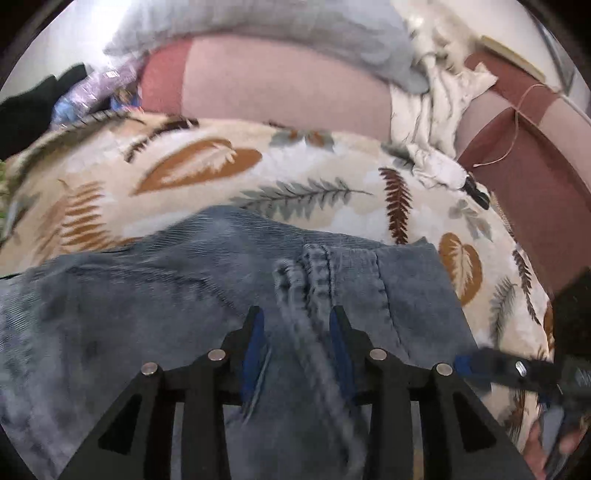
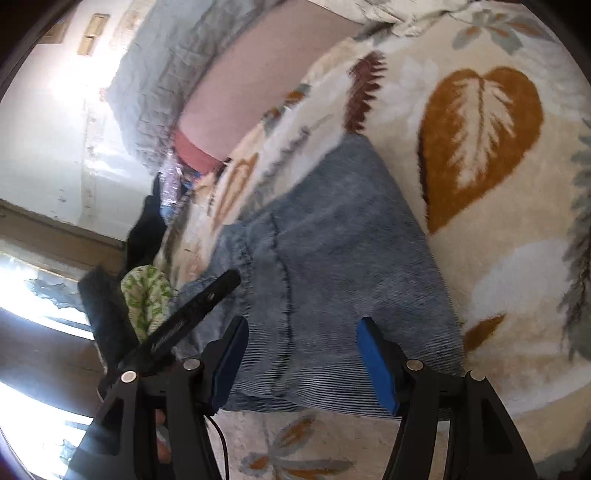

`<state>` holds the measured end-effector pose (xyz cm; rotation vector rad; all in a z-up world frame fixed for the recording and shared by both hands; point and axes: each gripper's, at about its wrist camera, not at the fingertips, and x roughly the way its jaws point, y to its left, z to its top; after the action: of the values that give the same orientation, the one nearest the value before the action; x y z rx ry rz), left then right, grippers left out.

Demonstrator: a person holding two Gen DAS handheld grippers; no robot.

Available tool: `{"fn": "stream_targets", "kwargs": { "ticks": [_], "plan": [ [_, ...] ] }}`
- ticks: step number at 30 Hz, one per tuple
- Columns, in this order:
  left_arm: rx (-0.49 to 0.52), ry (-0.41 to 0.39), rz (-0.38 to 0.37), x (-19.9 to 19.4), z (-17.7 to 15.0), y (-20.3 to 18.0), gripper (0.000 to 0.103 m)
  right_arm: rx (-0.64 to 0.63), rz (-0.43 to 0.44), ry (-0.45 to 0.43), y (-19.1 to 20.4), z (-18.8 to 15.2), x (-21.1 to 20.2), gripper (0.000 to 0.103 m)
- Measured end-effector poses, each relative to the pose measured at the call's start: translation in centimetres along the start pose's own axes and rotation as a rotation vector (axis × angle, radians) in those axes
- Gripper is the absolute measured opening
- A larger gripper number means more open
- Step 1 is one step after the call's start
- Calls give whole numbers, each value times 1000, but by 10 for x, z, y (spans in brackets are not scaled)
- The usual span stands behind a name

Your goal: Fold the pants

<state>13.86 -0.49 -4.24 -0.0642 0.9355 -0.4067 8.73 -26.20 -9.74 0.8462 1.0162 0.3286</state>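
Note:
Blue-grey corduroy pants (image 1: 147,295) lie folded on a cream blanket with leaf prints (image 1: 221,166). My left gripper (image 1: 296,321) hovers low over them. Its blue pads stand apart on either side of a raised seam ridge (image 1: 314,266), with a gap showing on each side. In the right wrist view the pants (image 2: 332,229) form a neat rectangle on the blanket (image 2: 480,129). My right gripper (image 2: 303,332) stands wide open above their near edge, its pads clear of the cloth. The left gripper's black finger (image 2: 207,299) shows at the pants' left side.
A grey quilt (image 1: 277,26) and a pink sheet (image 1: 277,92) lie beyond the blanket. Crumpled white cloth (image 1: 436,110) sits at the back right beside a maroon band (image 1: 517,177). Dark clothing (image 1: 26,103) and a green-patterned cloth (image 2: 147,295) lie at the left edge.

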Motion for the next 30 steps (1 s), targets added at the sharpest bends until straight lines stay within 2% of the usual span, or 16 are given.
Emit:
{"fn": "stream_targets", "kwargs": {
  "ticks": [2,4,5,7,9,10,11,13,15,17,19,24,27,30],
  "plan": [
    [-2,-42,7,-27,-18,11,39,-40,-16,39,6,-4,10,65],
    [-31,-69,52,-51,-37,26,41,-101,-94,94,12,-12,25,66],
    [-62,-84,84,-65,-48,37,44,-147,-136,93,17,-17,31,66],
    [-121,-123,177,-90,-67,58,47,-258,-207,83,33,-24,37,70],
    [-175,-175,310,-115,-85,76,56,-332,-263,79,44,-30,42,72],
    [-216,-231,388,-131,-96,86,63,-359,-286,74,47,-33,43,72],
    [-248,-269,426,-141,-102,93,68,-383,-304,61,51,-36,43,72],
    [-321,-319,507,-159,-114,108,77,-400,-304,24,57,-39,36,72],
    [-381,-344,567,-166,-121,120,79,-414,-279,-25,61,-43,23,72],
    [-409,-350,578,-166,-124,131,79,-423,-251,-63,74,-45,14,72],
    [-476,-337,574,-164,-130,144,79,-482,-208,-64,104,-50,12,72],
    [-560,-283,507,-153,-138,162,79,-675,-152,47,203,-61,48,72],
    [-560,-285,454,-149,-136,164,79,-772,-142,155,267,-65,89,72],
    [-581,-282,445,-144,-133,169,79,-831,-160,238,313,-70,135,73]
  ]
}}
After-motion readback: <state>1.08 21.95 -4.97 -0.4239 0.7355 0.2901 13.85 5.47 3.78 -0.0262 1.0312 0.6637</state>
